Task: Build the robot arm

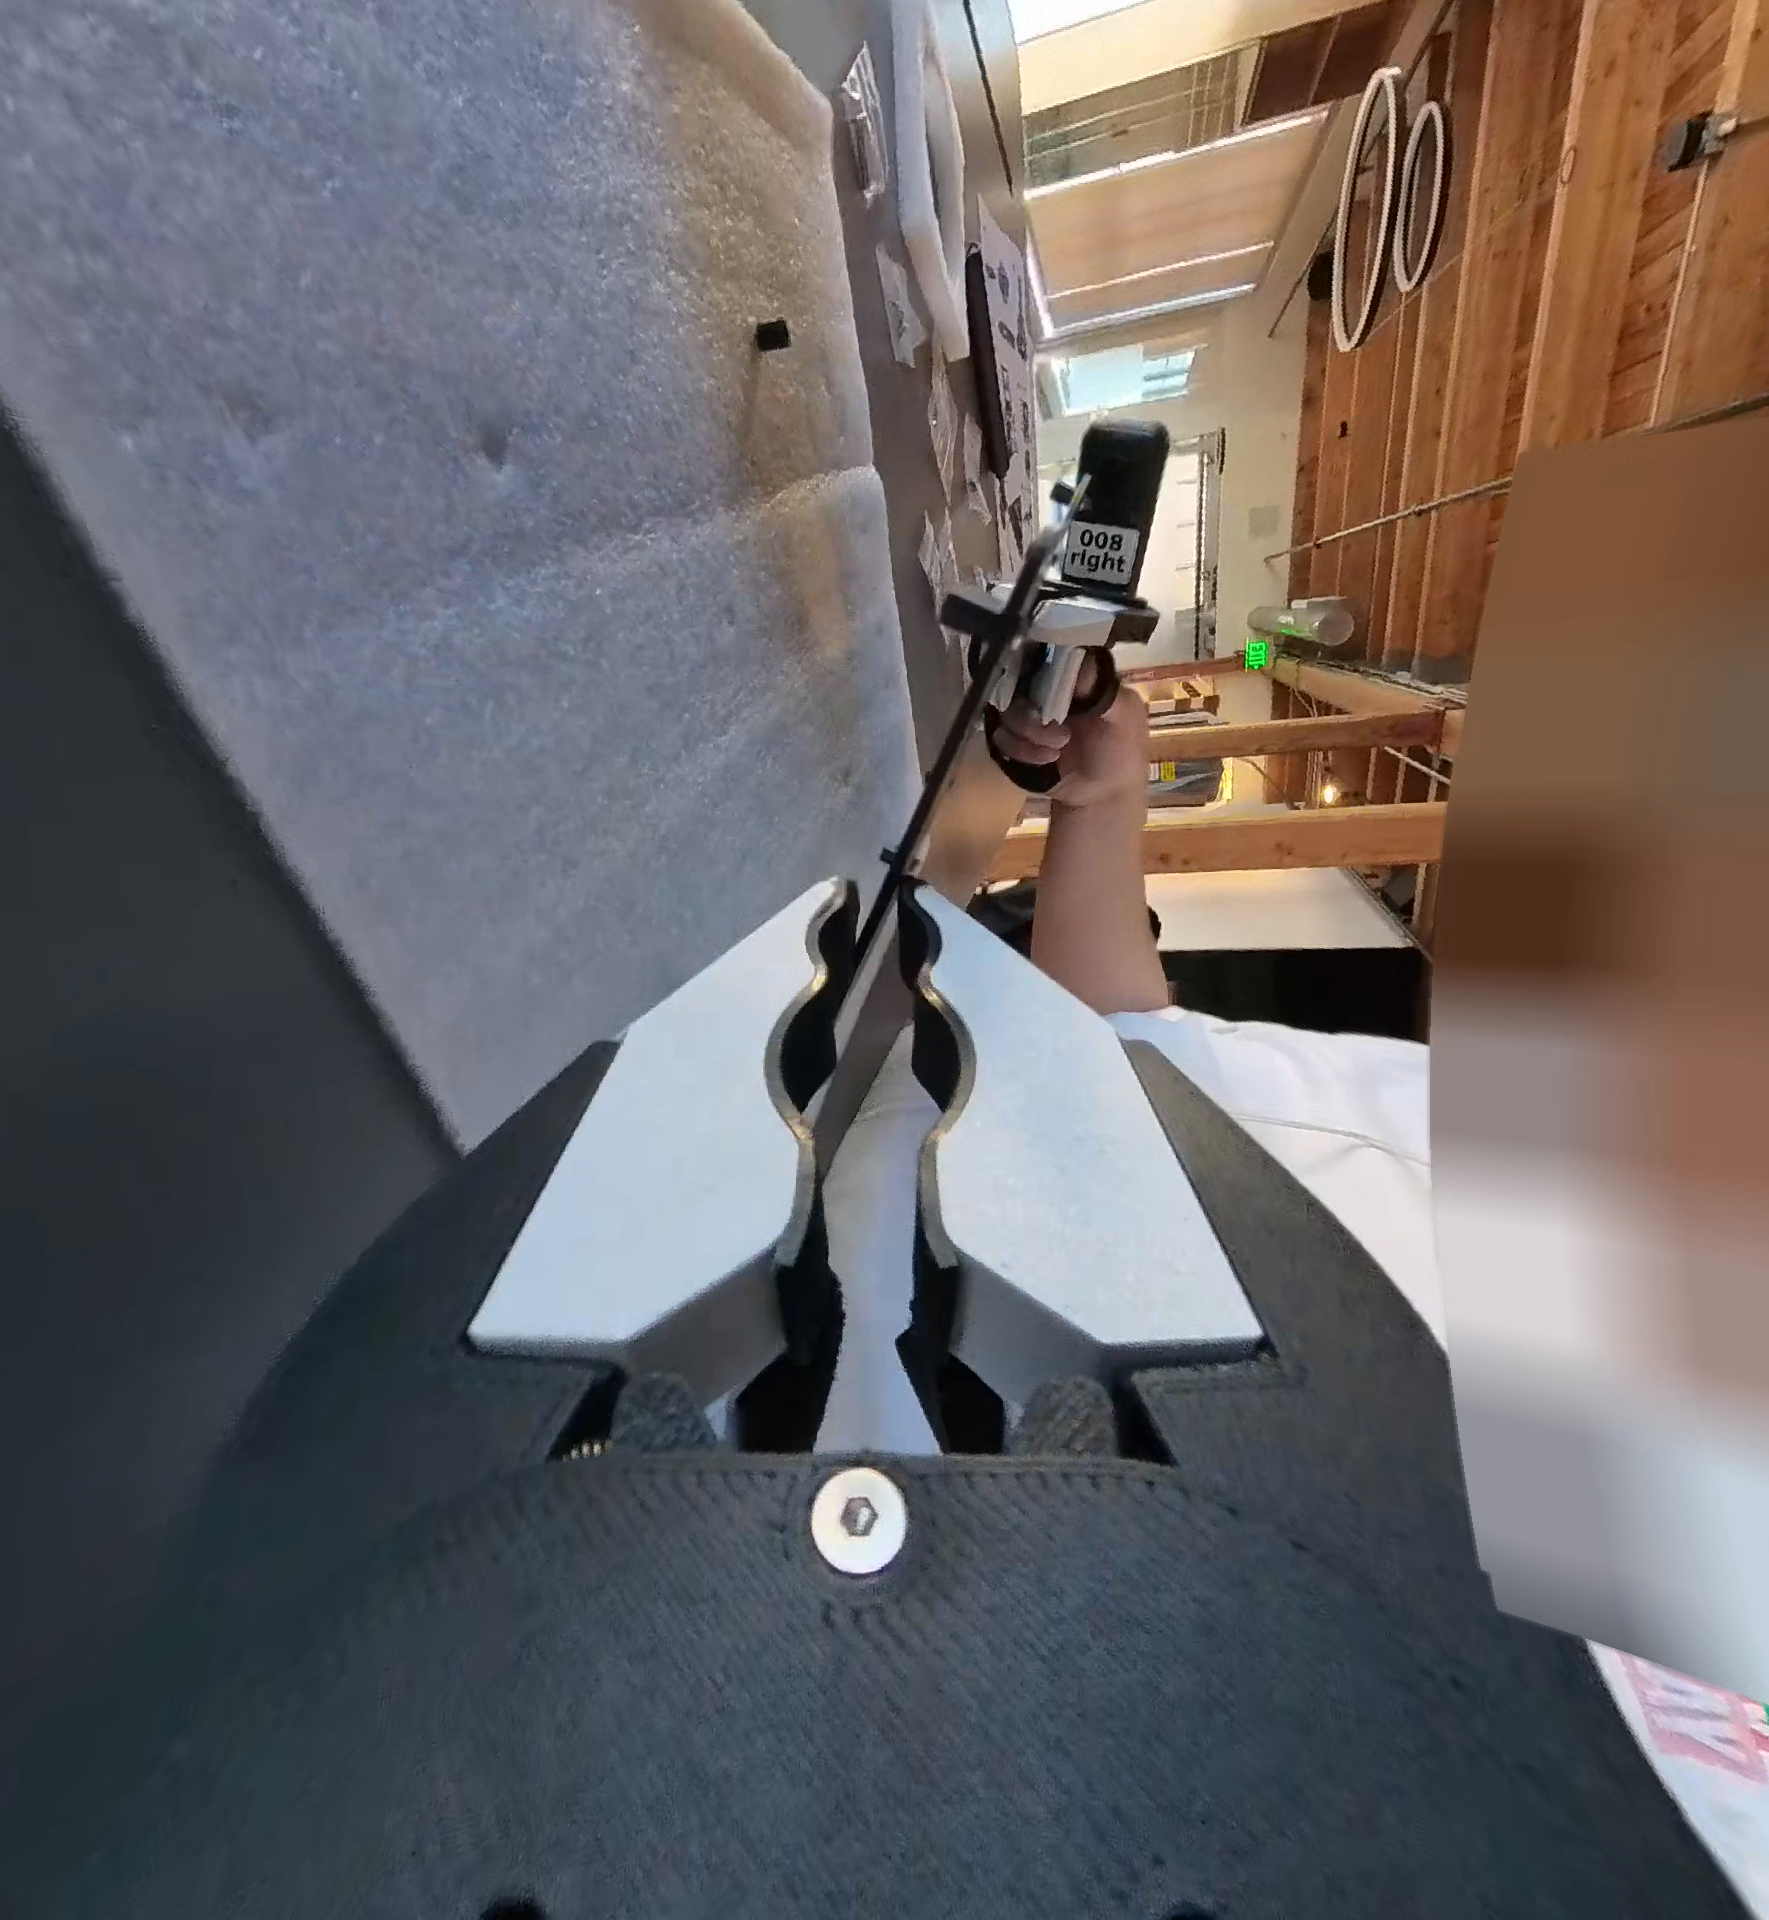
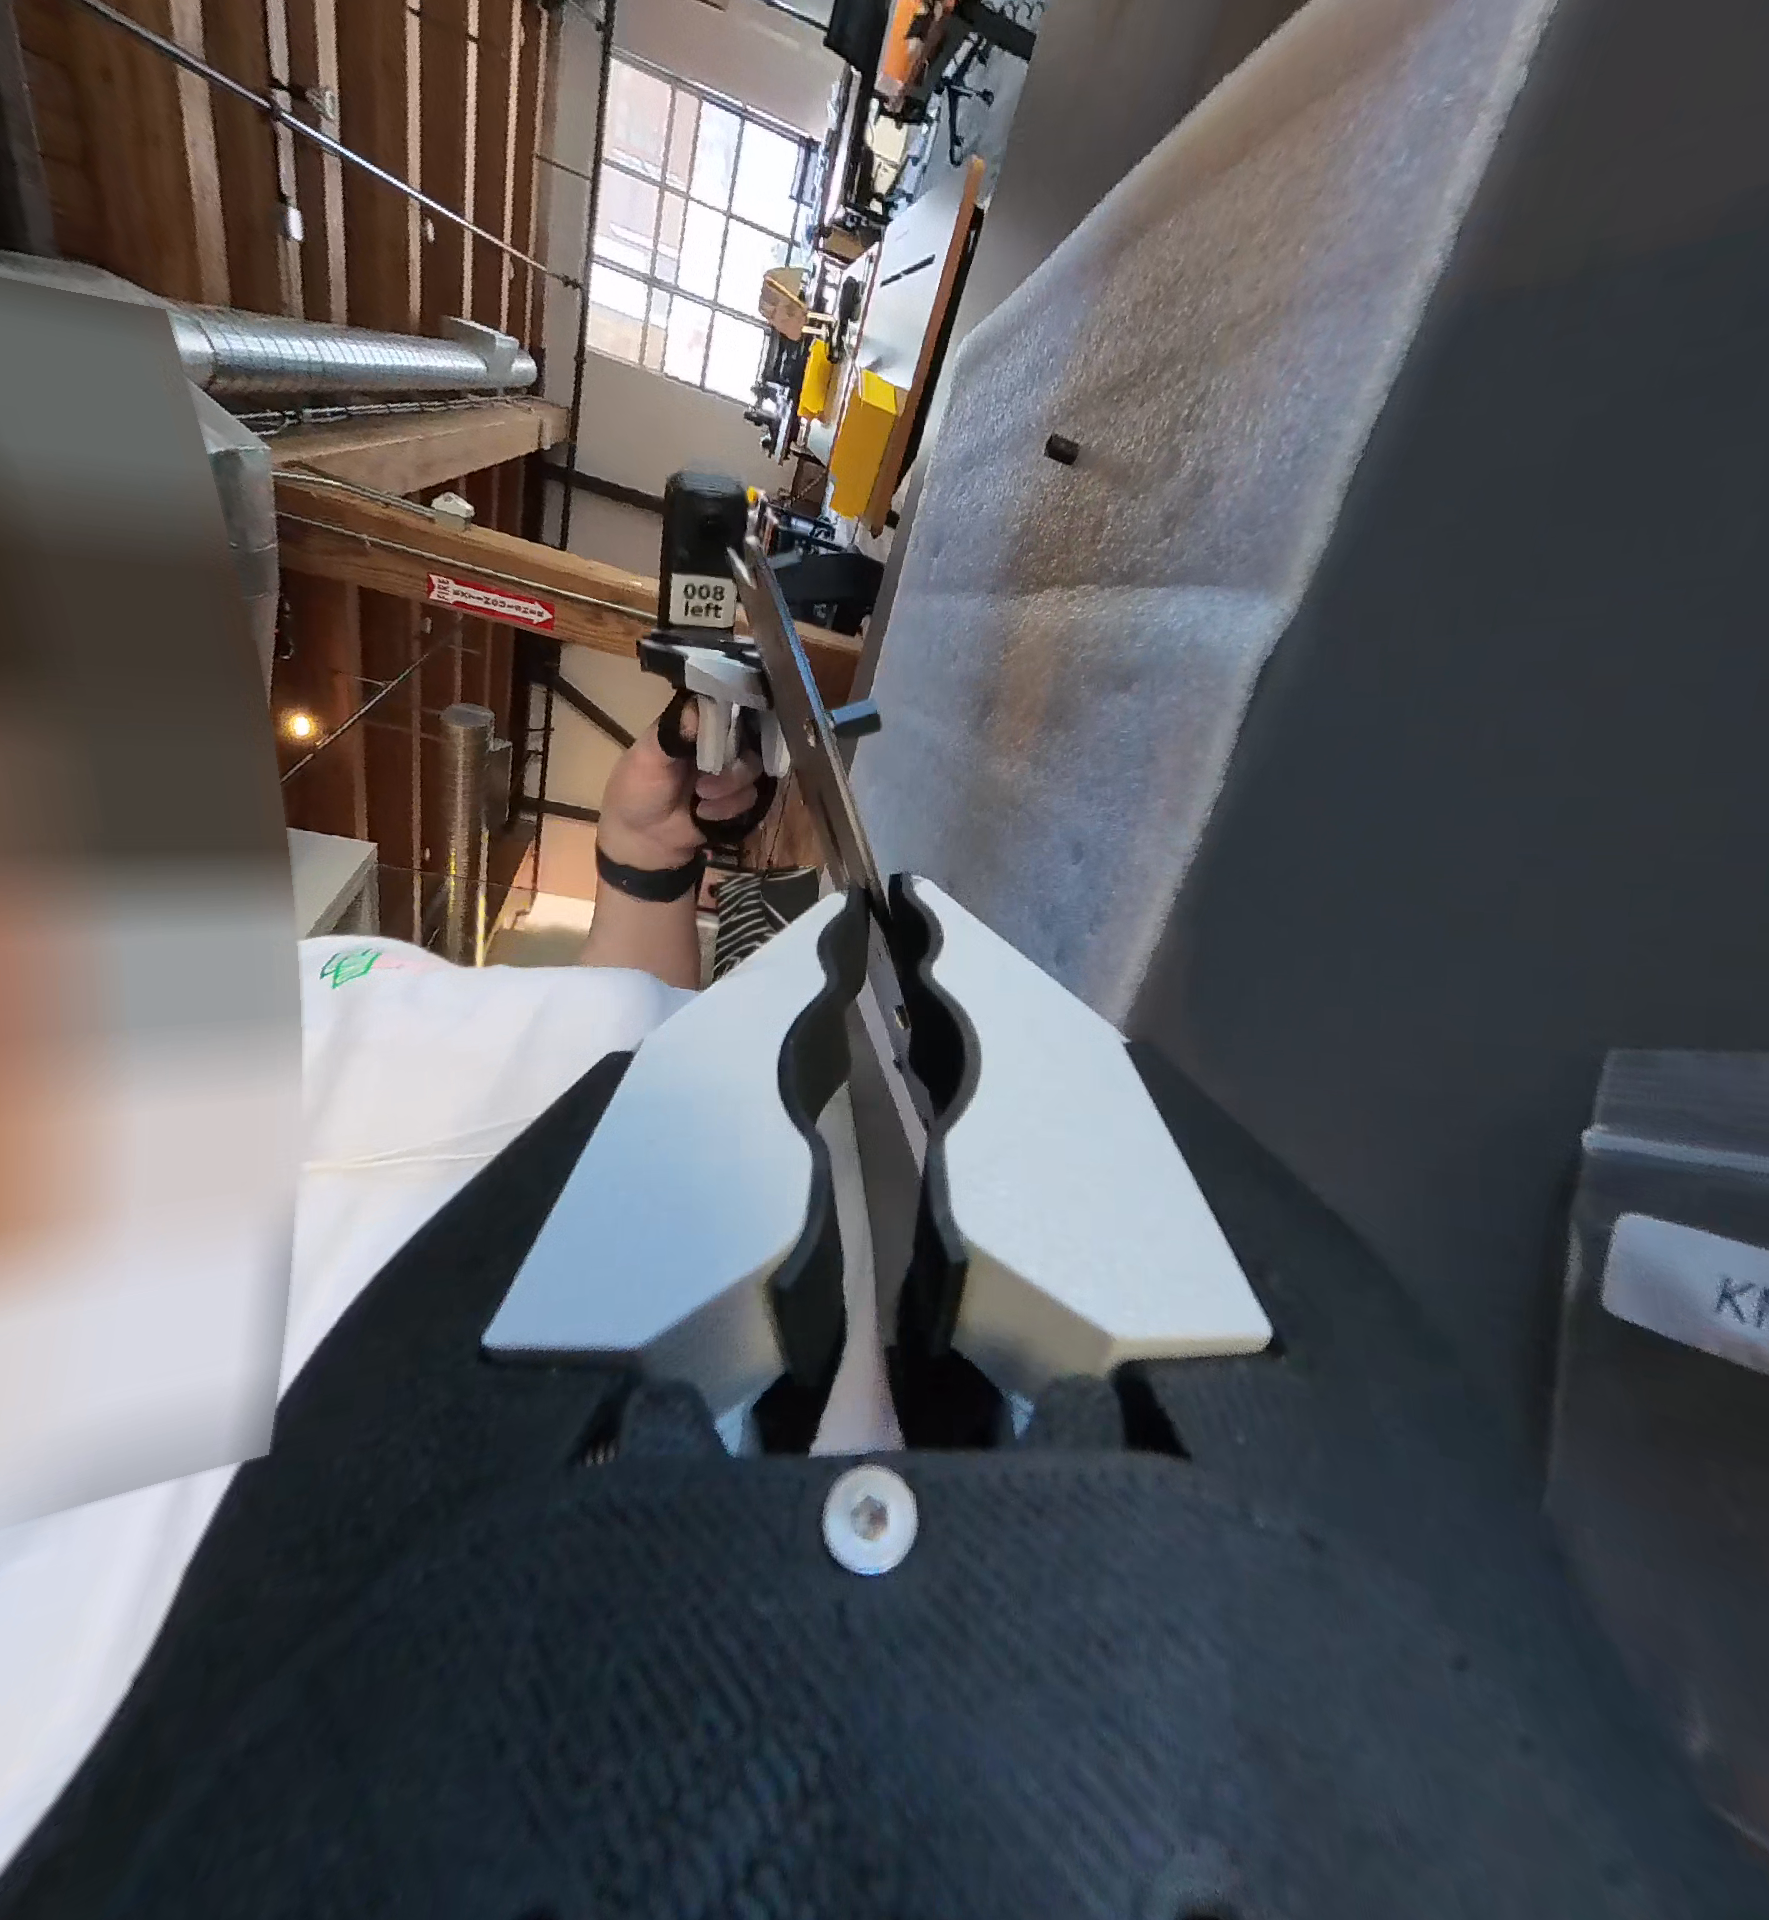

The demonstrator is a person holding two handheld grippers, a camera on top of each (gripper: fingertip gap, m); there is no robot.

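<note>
Two cameras, each just behind its own grey claw, tipped sideways, facing each other, both seeing one thin metal strip [image 1: 864,1023] and white foam sheet [image 2: 1088,665]

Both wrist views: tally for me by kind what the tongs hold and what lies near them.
tongs: 2, left tongs and right tongs, each shut on the strip
metal strip: 1
foam sheet: 1
small black piece on the foam: 1
grey labelled box: 1
Total: 6
</note>
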